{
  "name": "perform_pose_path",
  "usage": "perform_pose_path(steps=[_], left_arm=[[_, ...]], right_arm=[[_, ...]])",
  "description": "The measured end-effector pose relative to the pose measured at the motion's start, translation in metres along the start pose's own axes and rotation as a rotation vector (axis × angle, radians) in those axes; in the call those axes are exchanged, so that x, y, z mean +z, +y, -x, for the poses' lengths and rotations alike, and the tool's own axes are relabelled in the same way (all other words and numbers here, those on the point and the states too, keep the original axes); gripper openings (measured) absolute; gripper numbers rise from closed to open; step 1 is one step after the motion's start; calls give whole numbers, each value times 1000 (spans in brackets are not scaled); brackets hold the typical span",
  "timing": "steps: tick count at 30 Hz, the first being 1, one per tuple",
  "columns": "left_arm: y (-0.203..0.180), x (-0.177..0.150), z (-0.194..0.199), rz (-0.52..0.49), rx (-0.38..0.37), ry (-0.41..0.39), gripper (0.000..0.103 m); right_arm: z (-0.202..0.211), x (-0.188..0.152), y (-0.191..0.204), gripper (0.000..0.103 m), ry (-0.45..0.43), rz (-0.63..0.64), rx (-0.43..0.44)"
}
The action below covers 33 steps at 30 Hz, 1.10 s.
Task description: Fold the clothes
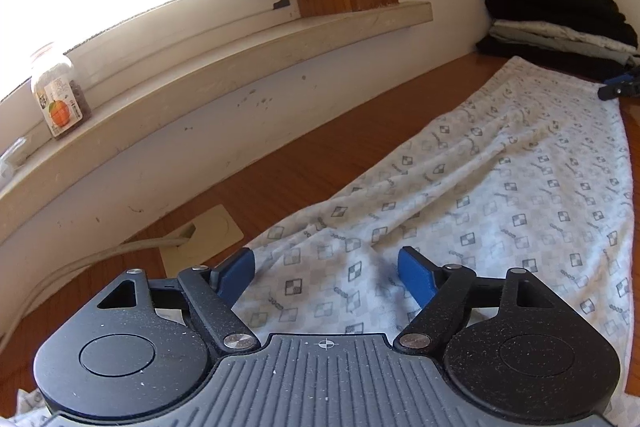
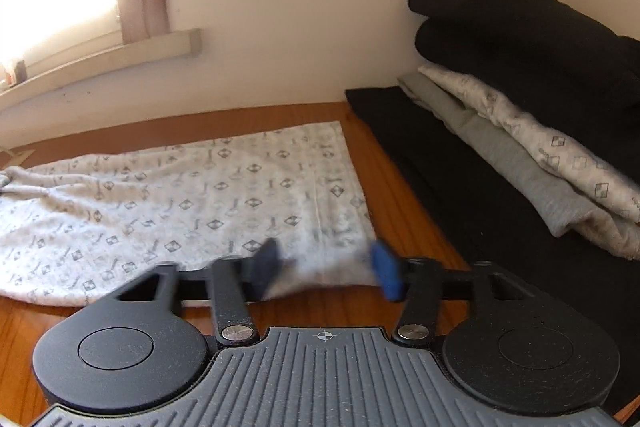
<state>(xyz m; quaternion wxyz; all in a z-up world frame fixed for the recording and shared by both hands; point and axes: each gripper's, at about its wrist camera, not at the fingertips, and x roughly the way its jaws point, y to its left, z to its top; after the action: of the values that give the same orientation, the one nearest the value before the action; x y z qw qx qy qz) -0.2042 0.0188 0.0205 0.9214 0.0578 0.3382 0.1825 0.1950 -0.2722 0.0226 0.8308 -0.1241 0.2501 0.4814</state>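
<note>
A white garment (image 1: 500, 195) printed with small grey checker motifs lies spread lengthwise on the wooden table (image 1: 304, 163). My left gripper (image 1: 326, 277) hovers over its near, rumpled end, blue pads wide apart and open, gripping nothing. In the right wrist view the same garment (image 2: 200, 195) lies flat. My right gripper (image 2: 326, 269) sits at its near right corner. Both its pads are blurred and stand apart, with the cloth's corner between them; no pad visibly presses on it.
A stack of folded clothes (image 2: 532, 99), black, grey and patterned, fills the table's corner by the wall, also seen far right as the stack (image 1: 560, 23). A jar (image 1: 58, 95) stands on the windowsill. A cable outlet plate (image 1: 208, 231) sits in the tabletop by the wall.
</note>
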Motion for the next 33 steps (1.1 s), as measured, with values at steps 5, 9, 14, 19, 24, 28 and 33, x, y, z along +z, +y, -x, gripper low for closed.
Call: perform_pose_path(steps=[5, 9, 14, 19, 24, 28, 33], left_arm=[[-9, 33, -12, -62, -31, -16, 81], [-22, 61, -42, -161, -65, -18, 75], [-23, 74, -79, -215, -115, 63, 52], [-18, 73, -83, -194, -234, 78, 0], [-28, 74, -81, -253, -167, 22, 0], [-16, 86, -75, -164, -88, -71, 0], [-10, 85, -74, -131, -183, -19, 58]], right_arm=[[3, -6, 0, 39, -23, 22, 4], [4, -6, 1, 39, -30, 28, 1], [5, -6, 1, 40, -32, 28, 6], [5, -6, 2, 40, -35, 39, 3], [5, -6, 2, 40, -38, 41, 4], [6, -7, 3, 40, -38, 39, 3], [6, -6, 3, 40, -38, 39, 3]])
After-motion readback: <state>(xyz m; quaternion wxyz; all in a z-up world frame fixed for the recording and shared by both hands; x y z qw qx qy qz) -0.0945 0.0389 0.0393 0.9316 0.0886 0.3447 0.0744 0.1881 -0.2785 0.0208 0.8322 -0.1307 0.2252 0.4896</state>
